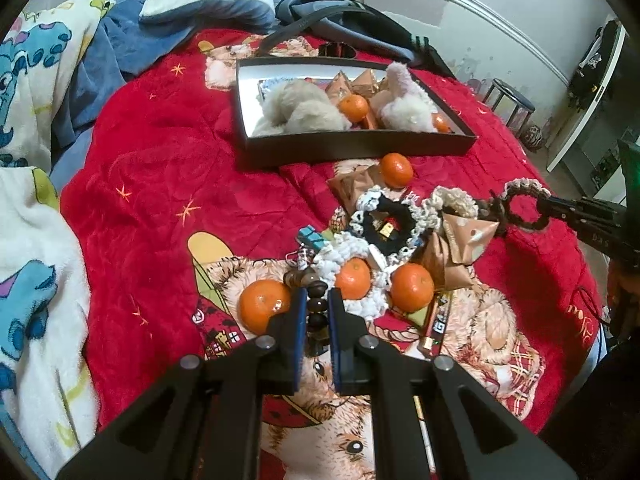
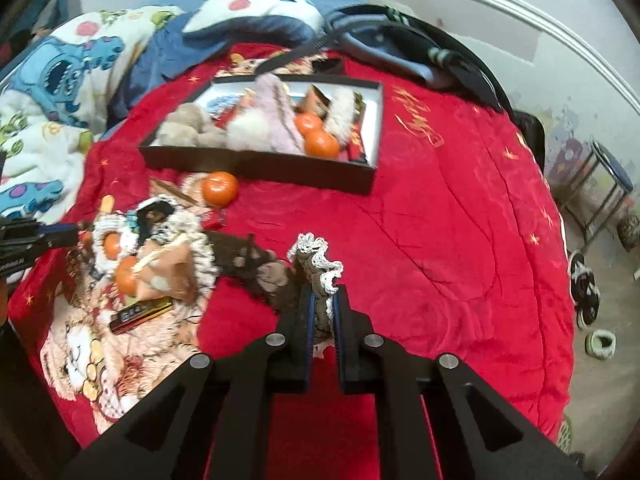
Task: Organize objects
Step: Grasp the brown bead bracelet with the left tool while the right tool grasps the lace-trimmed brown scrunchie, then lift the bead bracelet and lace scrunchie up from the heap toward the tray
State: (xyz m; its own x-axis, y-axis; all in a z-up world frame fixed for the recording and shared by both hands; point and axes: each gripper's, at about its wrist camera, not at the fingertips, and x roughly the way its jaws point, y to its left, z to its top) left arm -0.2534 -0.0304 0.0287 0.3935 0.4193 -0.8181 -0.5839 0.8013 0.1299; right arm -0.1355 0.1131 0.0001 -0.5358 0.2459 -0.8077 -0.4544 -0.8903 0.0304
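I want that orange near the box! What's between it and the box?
Nothing: only bare red blanket lies between the lone orange and the black box, clearest in the right wrist view.

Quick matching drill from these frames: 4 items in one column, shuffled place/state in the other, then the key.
1. bead bracelet
2. brown scrunchie
3. plush toys
4. lone orange

A. in the black box
B. on the red blanket, just in front of the box
C. pinched in the left gripper
D. pinched in the right gripper

Pairs: 1-C, 2-D, 3-A, 4-B
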